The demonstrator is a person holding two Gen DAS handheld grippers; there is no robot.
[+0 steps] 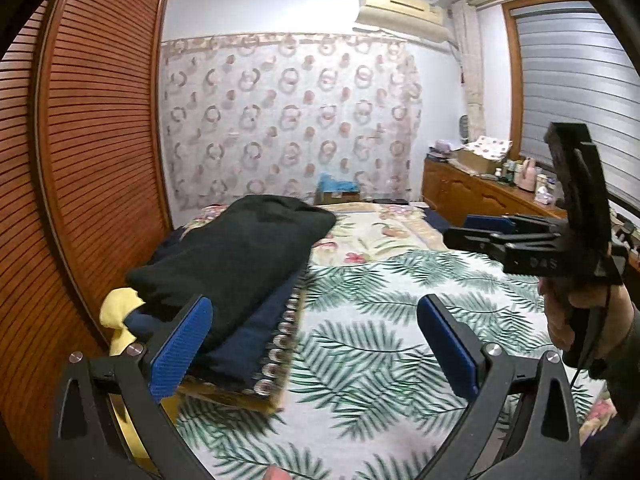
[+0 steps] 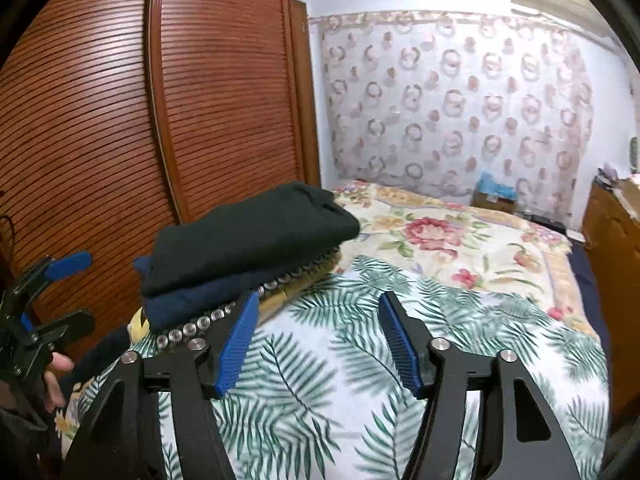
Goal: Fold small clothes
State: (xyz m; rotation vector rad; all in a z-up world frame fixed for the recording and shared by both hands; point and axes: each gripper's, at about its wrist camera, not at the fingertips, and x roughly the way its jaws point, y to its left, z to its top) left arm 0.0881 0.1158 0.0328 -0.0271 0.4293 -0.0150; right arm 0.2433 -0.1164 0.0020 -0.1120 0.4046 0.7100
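**Folded stack at the bed's edge, both grippers empty**

A bed fills the room, spread with a palm-leaf sheet and, farther back, a floral quilt. Louvred wooden wardrobe doors run along one side; a ring-patterned curtain covers the far wall, with an air conditioner above it and a cluttered wooden dresser beneath a shuttered window.

The folded clothes sit stacked near the wardrobe side of the bed: a black garment on top of a navy one, both resting on a piece edged with a row of shiny beads (possibly a cushion or mat; motion blur makes it hard to say). A yellow cloth pokes out beside the stack.

The left gripper has its jaws spread wide, nothing between them, one blue pad just in front of the stack. The right gripper is also parted and empty above the palm sheet.
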